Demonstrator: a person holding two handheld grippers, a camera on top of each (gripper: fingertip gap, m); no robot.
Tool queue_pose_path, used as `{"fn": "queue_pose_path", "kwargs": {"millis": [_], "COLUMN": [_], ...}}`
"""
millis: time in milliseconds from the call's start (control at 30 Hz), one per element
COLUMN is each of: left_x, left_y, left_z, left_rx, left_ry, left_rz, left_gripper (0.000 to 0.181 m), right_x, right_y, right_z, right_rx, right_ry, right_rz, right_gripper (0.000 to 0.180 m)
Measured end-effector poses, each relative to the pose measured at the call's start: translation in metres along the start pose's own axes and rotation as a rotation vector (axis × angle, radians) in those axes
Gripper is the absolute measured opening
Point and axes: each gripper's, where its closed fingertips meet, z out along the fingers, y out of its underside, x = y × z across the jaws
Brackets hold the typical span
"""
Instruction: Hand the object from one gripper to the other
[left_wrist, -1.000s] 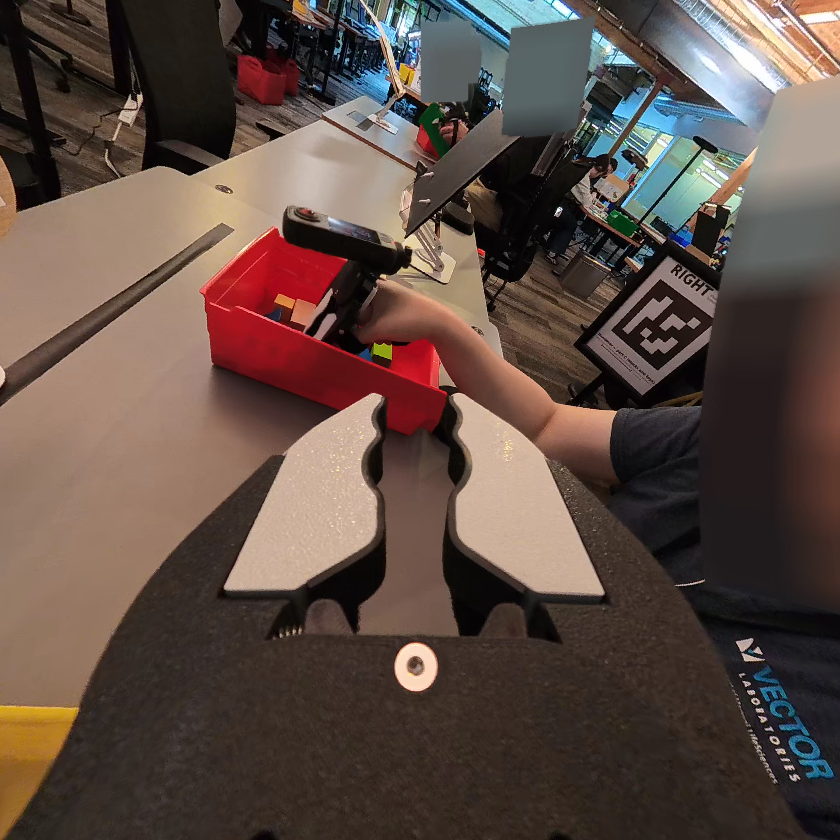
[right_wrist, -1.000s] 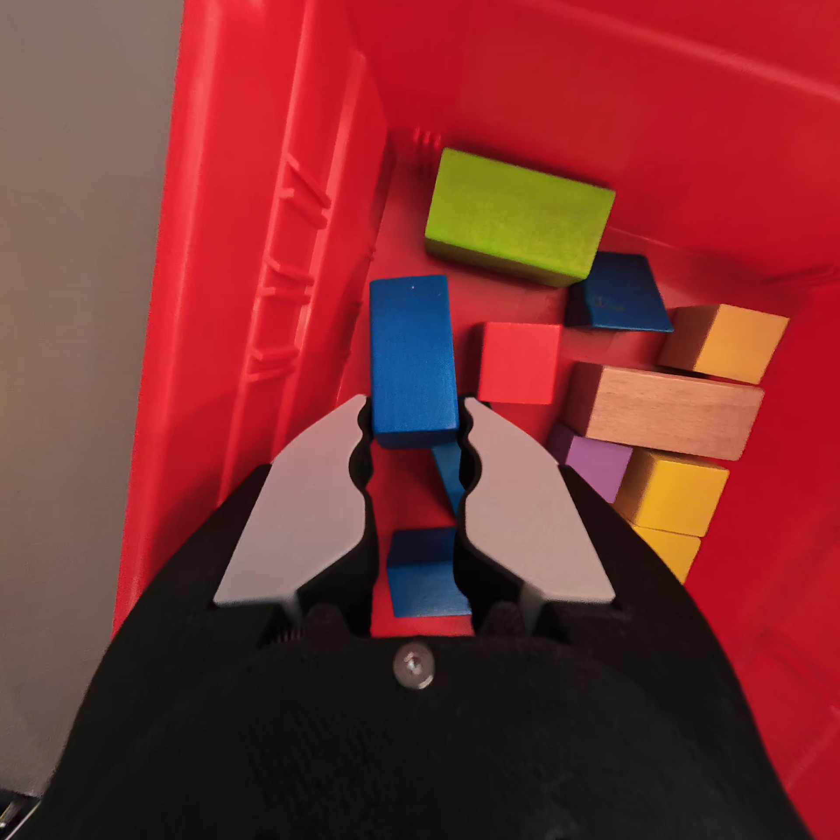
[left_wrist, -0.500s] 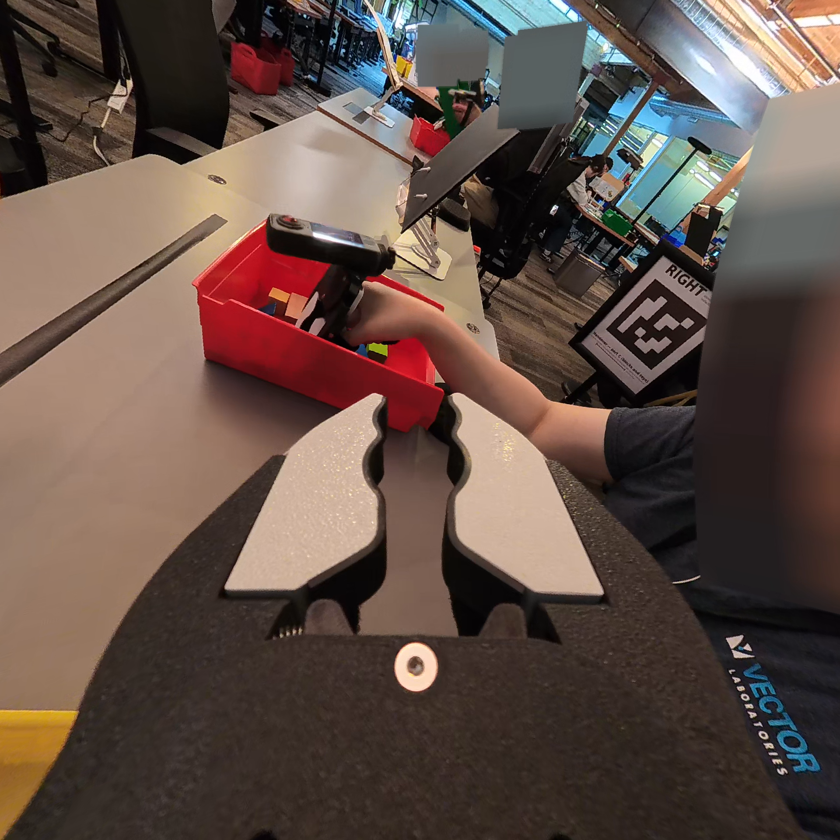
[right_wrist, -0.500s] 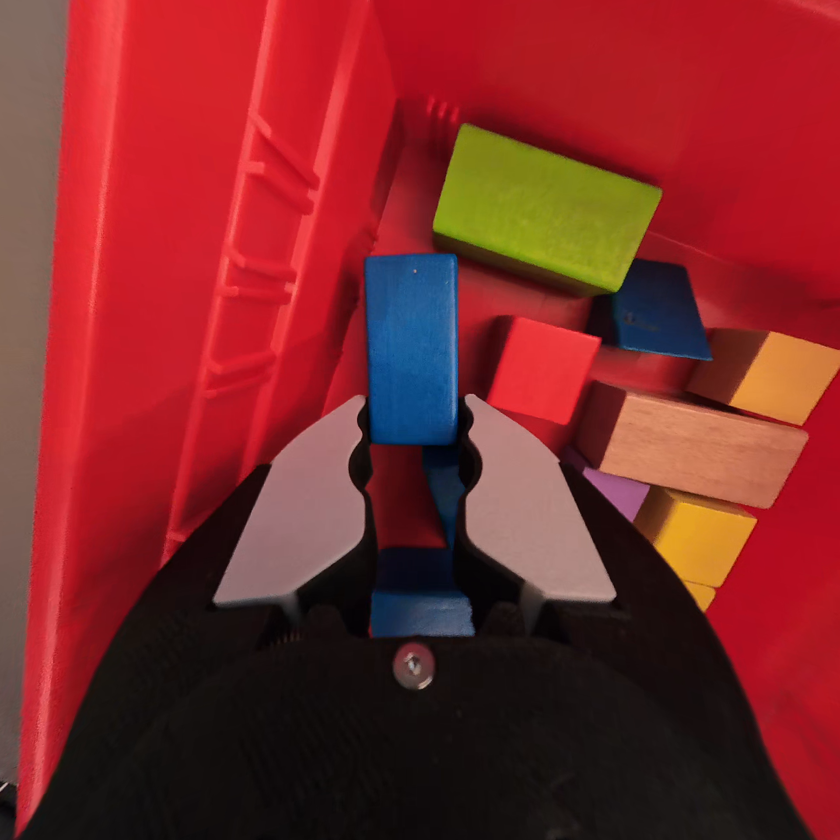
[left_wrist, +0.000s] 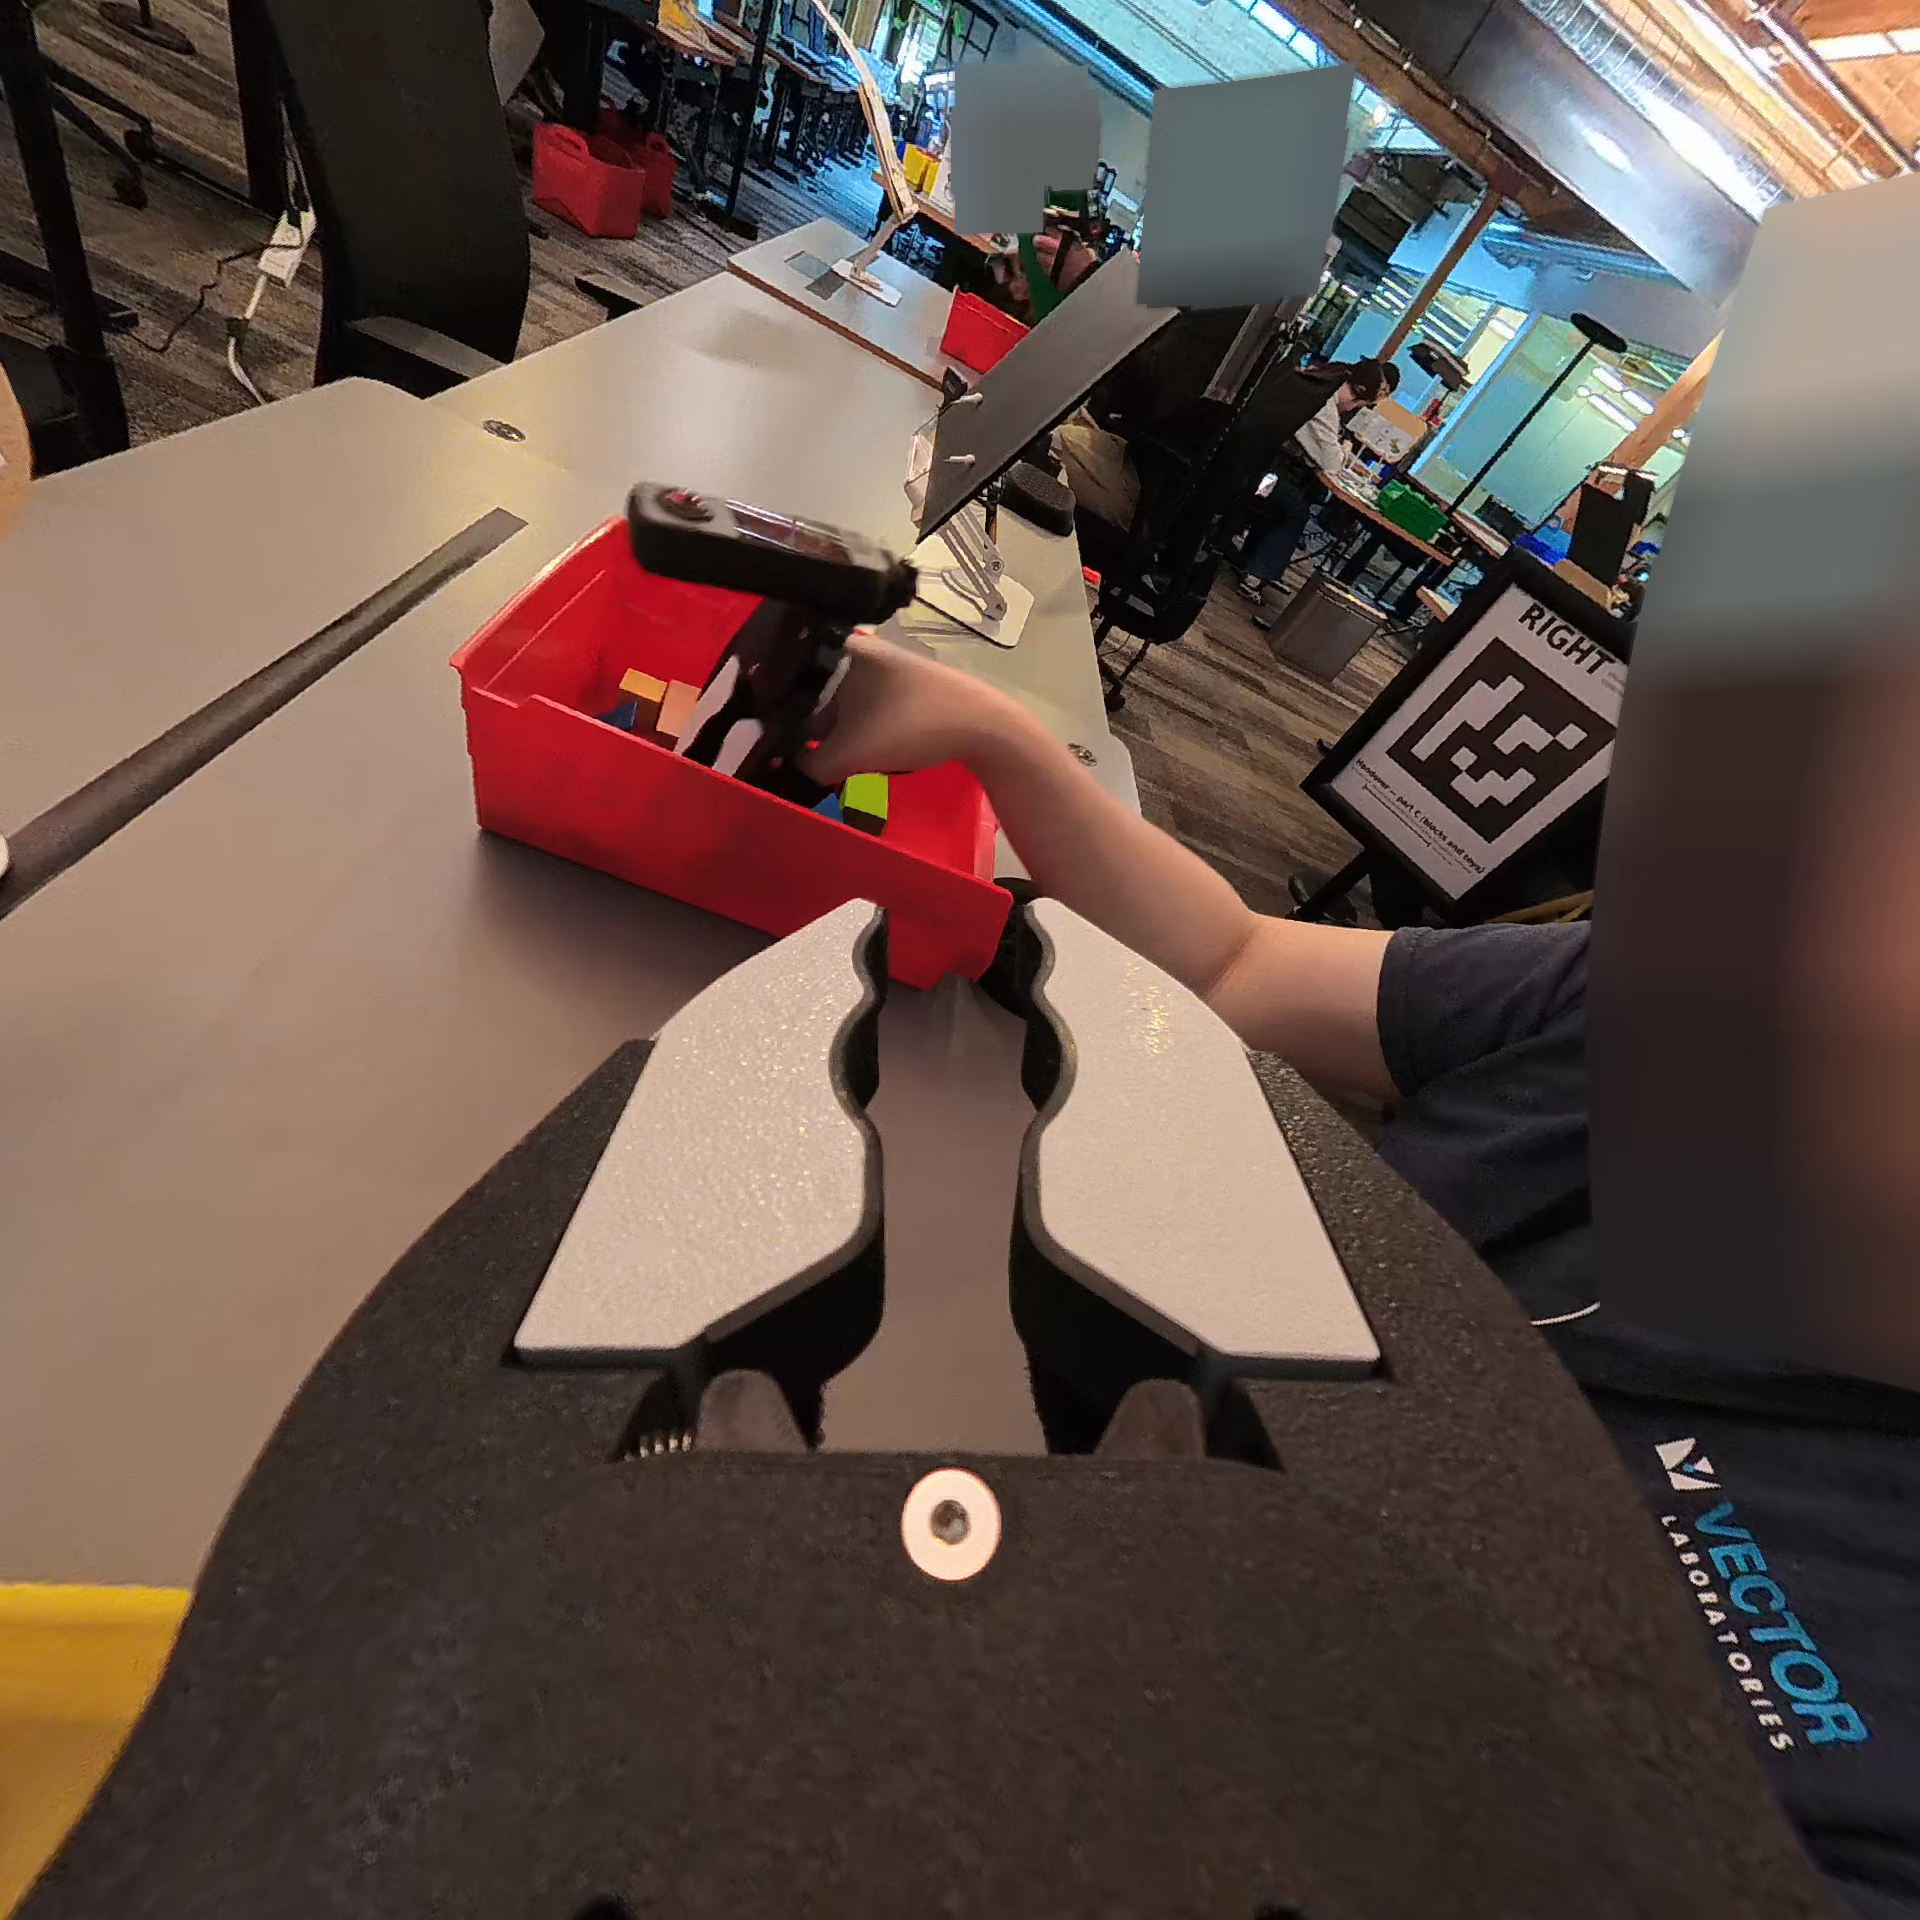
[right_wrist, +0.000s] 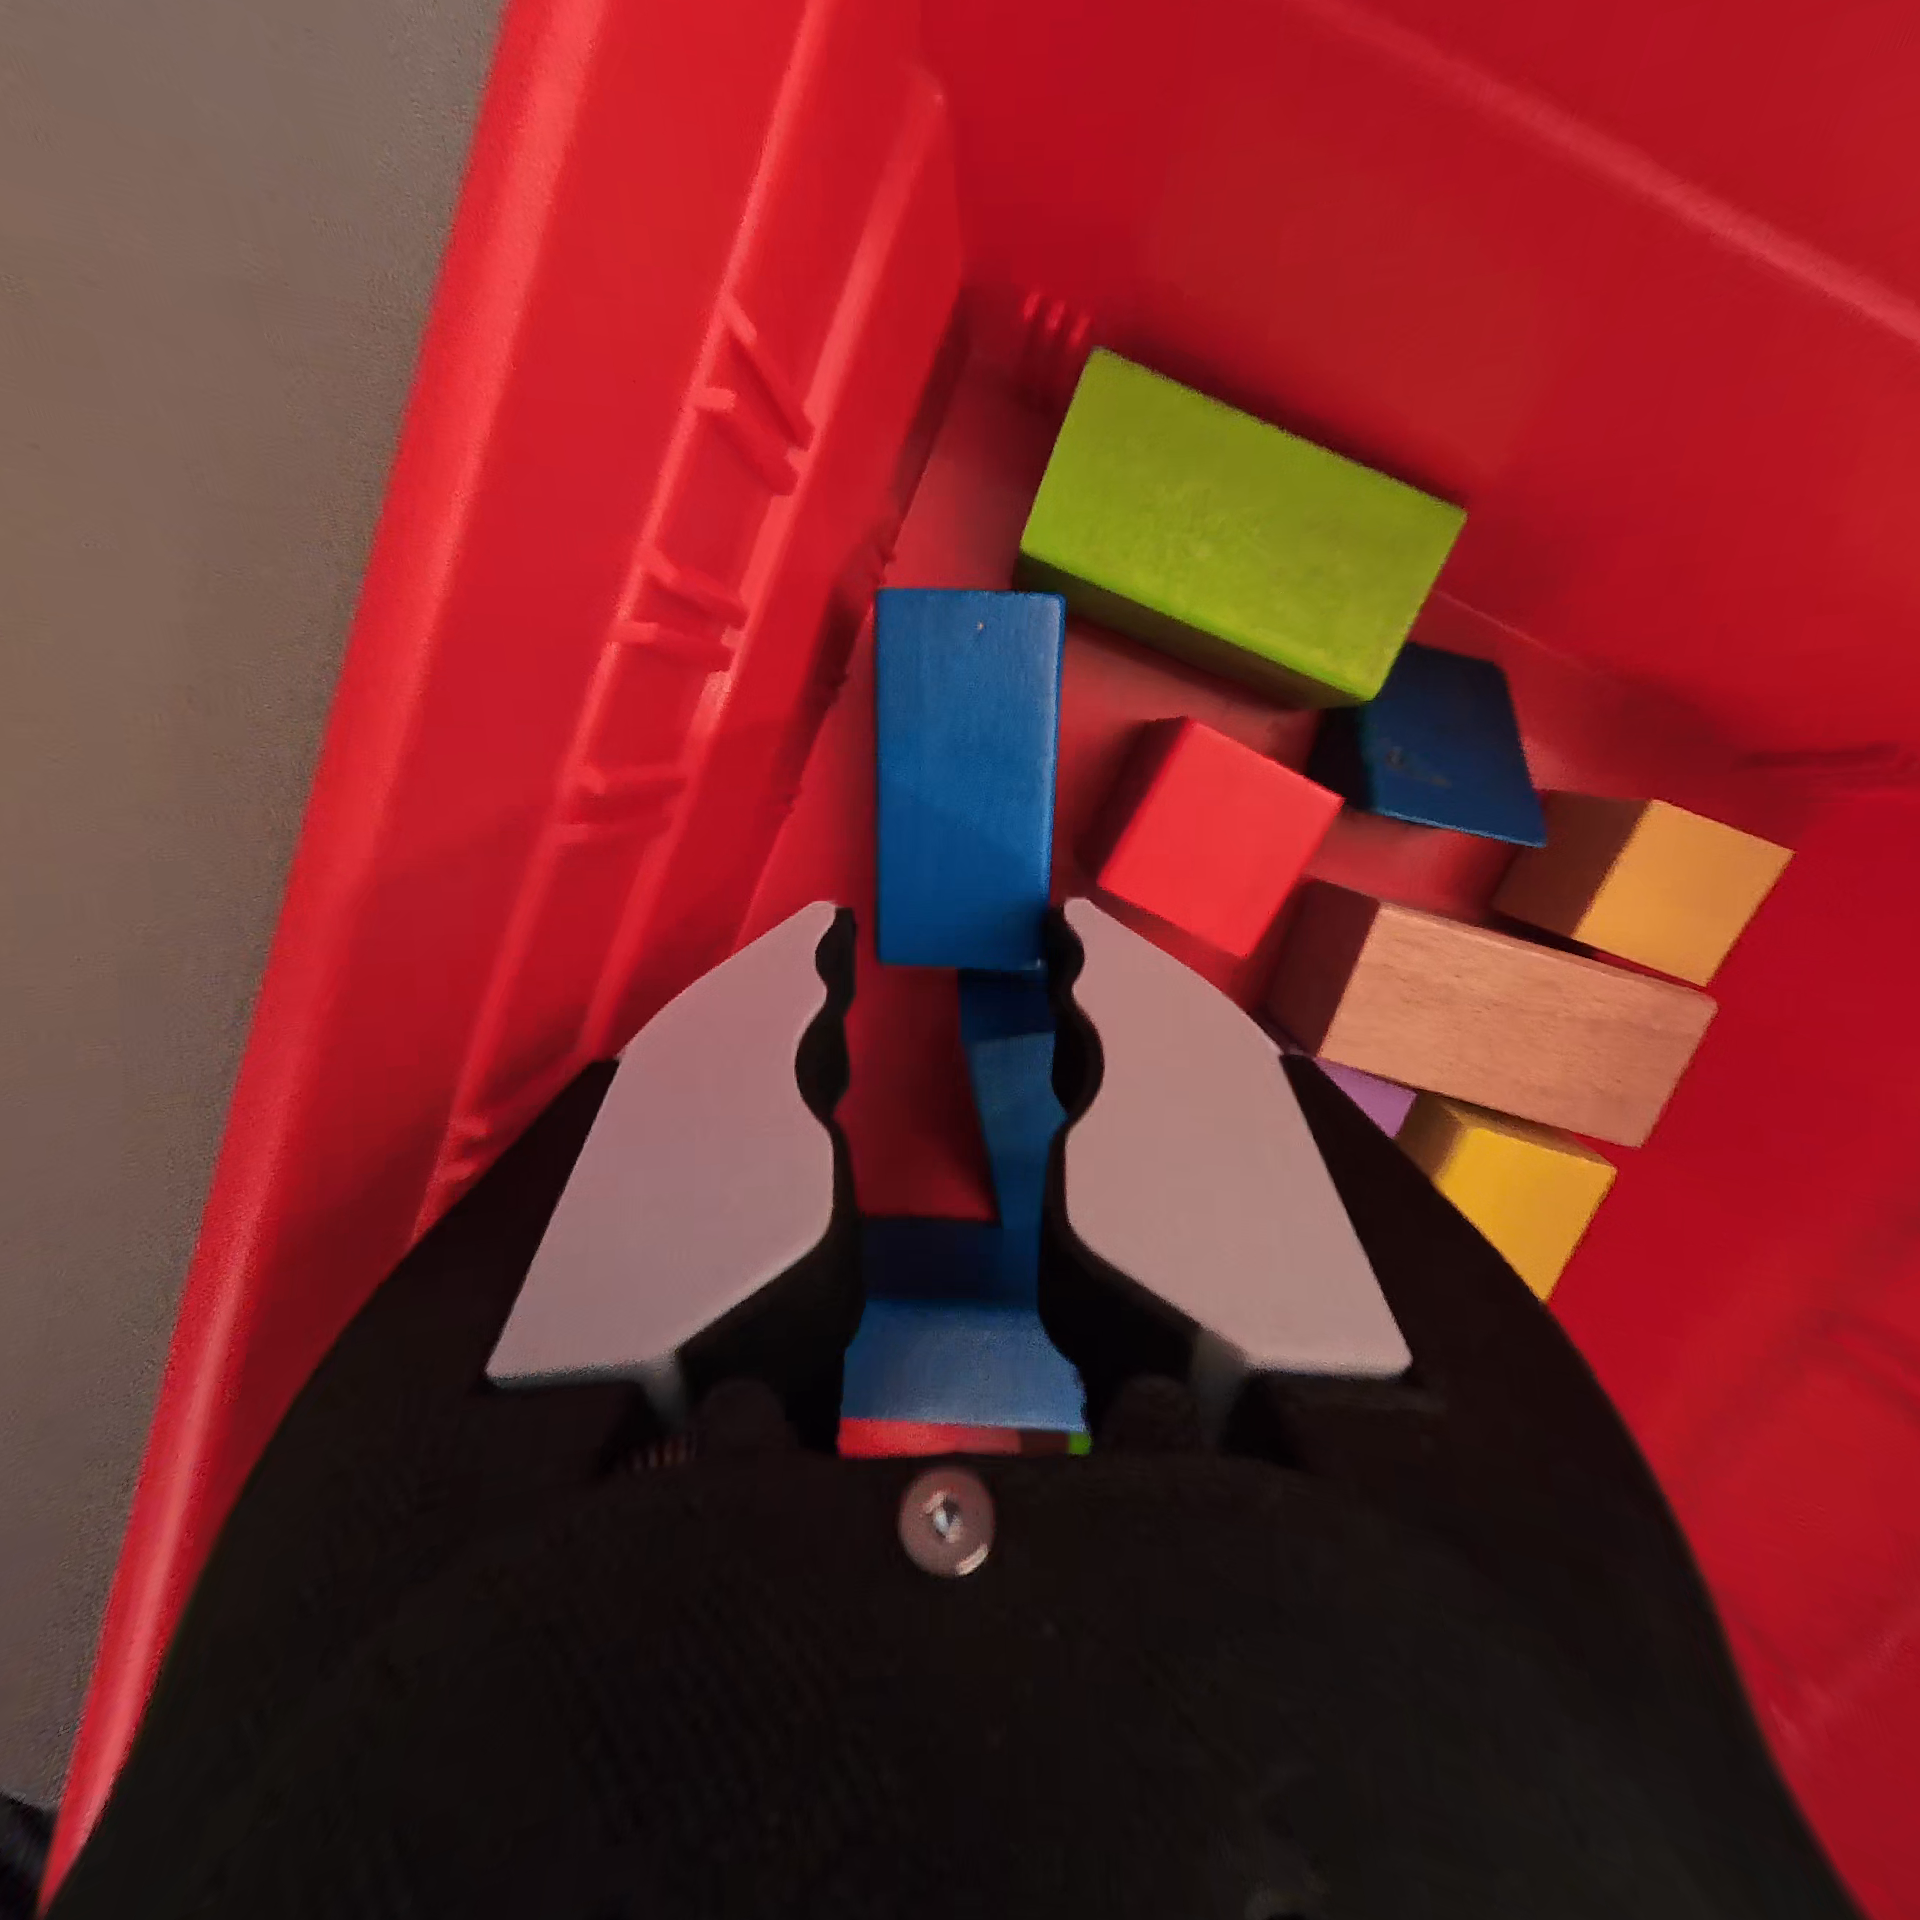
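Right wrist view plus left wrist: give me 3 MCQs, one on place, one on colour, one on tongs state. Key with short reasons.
1. Where do the wooden blocks lie?
A. On the bare table
B. In the red bin
C. In a yellow tray

2. What colour is the block between the right tongs?
A. Blue
B. Green
C. Purple

3. How do the left tongs stand?
A. Shut on a cube
B. Open, holding nothing
C. Down inside the bin

Key:
1 B: the green block, red cube and natural wood block all rest on the bin floor.
2 A: the long blue block sits with its near end between the fingertips.
3 B: the grey table shows through the gap between the fingers, short of the bin.
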Motion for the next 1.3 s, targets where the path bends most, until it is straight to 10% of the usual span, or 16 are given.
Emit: {"fn": "queue_pose_path", "kwargs": {"millis": [167,433,767,1300], "left_x": [-0.013,-0.144,-0.214,-0.245], "left_y": [-0.007,0.044,0.131,0.177], "left_z": [-0.027,-0.132,-0.102,-0.121], "left_rx": [0.048,-0.131,-0.257,-0.459], "left_ry": [-0.110,-0.947,-0.872,-1.114], "left_rz": [0.024,-0.104,-0.573,-0.590], "left_gripper": [0.023,0.024,0.037,0.031], "right_x": [0.002,0.013,0.016,0.018], "right_y": [-0.002,-0.009,-0.002,0.002], "right_z": [-0.037,-0.118,-0.124,-0.126], "right_rx": [0.063,0.300,0.288,0.284], "right_ry": [0.012,0.034,0.038,0.033], "right_rz": [-0.006,0.017,0.006,-0.001], "right_gripper": [0.037,0.036,0.037,0.036]}}
